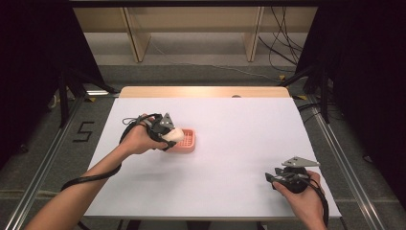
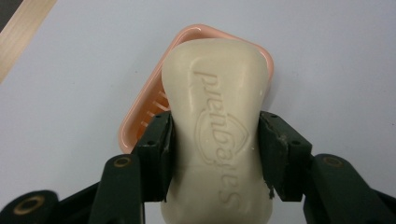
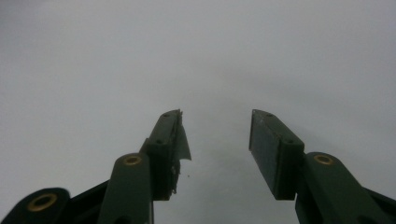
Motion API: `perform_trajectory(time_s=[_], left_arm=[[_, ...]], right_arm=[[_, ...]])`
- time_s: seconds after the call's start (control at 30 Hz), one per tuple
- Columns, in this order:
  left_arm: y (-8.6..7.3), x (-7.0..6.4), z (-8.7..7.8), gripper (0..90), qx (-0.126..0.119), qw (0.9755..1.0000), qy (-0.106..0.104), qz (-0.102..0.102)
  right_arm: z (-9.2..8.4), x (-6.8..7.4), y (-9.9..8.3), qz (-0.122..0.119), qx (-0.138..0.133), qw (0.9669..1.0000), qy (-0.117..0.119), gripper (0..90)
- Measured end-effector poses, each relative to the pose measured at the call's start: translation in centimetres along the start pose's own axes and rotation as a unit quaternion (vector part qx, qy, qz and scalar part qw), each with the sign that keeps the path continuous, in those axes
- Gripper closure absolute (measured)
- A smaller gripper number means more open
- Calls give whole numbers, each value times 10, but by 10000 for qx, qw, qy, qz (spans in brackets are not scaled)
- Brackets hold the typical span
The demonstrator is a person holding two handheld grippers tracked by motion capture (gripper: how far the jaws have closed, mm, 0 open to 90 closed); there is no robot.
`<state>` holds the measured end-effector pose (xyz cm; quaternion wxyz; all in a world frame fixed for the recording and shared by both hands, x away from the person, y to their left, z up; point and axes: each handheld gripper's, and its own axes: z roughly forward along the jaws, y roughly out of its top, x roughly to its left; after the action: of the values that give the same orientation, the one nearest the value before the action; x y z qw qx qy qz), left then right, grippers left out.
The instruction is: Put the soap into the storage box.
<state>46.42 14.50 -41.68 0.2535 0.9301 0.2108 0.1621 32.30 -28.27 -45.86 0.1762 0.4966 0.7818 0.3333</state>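
High view: left claw (image 1: 168, 136) grips a pale soap bar (image 1: 173, 135) right over the near-left end of a pink soap dish (image 1: 188, 140), mid-left on the white worktop (image 1: 230, 158). Right claw (image 1: 286, 178) rests near the front-right corner, well apart. Plenty of bare room all around; the edges are far from the dish.

Left gripper view: jaws pinch the soap bar (image 2: 217, 135) across its narrow waist, the dish (image 2: 144, 112) just under. Likely hard, smooth, slippery, light; the waist is the best hold.

Right gripper view: right claw (image 3: 215, 135) is spread apart with nothing between, over the bare worktop.
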Motion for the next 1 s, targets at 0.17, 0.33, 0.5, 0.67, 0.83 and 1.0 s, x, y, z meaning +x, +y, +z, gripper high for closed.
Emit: perform_trajectory(time_s=[0.17,0.33,0.5,0.67,0.83,1.0], left_arm=[[0,3,2,486,37,10000,-18,35],[0,5,6,486,-26,10000,28,39],[1,6,9,486,-37,10000,12,-24],[2,9,12,486,-29,10000,26,30],[3,10,15,486,-7,10000,-13,-11],[3,12,17,485,62,10000,-11,48]], right_arm=[[0,0,0,-21,-2,10000,10,544],[-1,2,0,130,51,9999,47,544],[-2,1,0,54,54,10000,-12,543],[-2,2,0,145,121,9998,19,543],[-2,2,0,114,103,9999,-18,543],[-1,2,0,113,82,9999,7,543]])
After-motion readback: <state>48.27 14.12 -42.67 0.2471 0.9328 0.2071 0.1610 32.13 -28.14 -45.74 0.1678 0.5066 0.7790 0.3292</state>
